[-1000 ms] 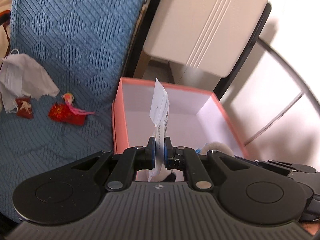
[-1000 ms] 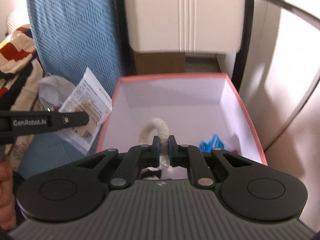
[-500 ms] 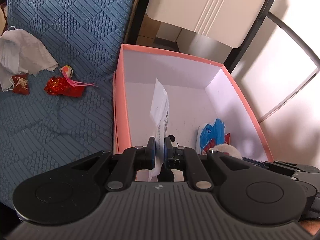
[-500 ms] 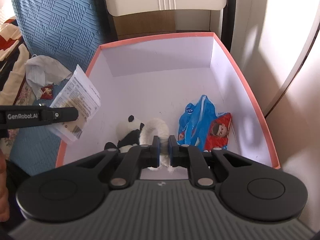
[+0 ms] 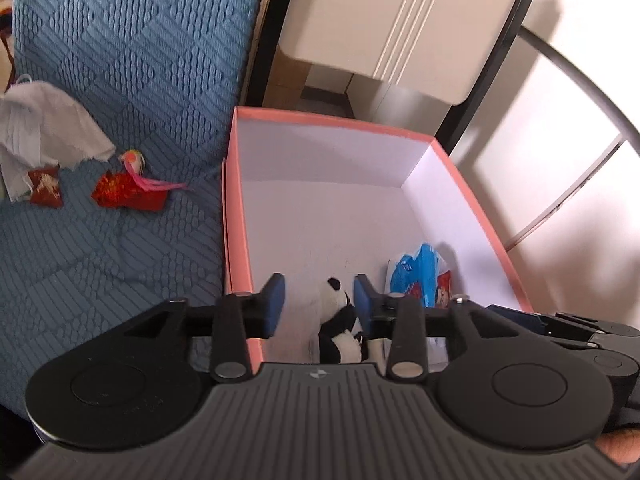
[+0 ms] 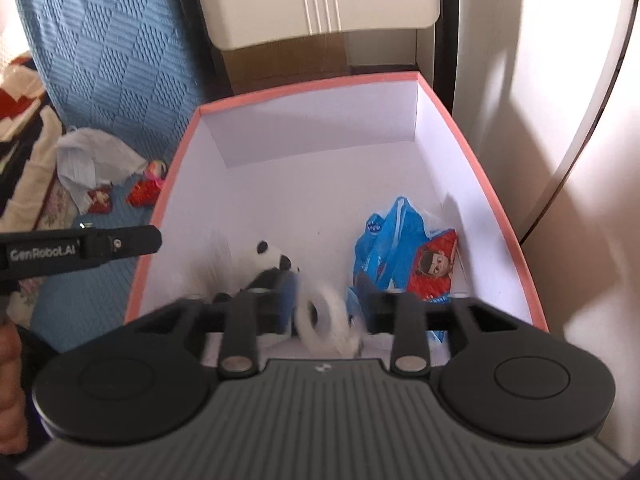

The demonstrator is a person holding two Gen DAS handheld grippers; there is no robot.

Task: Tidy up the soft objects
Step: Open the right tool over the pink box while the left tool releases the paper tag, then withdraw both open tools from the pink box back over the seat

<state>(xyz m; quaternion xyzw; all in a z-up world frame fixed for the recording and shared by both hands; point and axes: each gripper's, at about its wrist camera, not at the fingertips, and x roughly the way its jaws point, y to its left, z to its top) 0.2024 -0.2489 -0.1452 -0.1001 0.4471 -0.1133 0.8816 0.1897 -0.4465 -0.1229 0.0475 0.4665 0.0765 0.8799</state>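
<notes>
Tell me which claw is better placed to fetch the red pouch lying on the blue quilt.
Probably the left claw: its jaws have just been opening and hold nothing, and the red fabric pouch on the blue quilt lies on its side. The right claw sits farther off.

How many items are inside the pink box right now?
3 visible: a panda plush at the near left, a blurred white fuzzy ring between the right gripper's open jaws, and a blue snack packet at the right. The grippers may hide more.
</notes>
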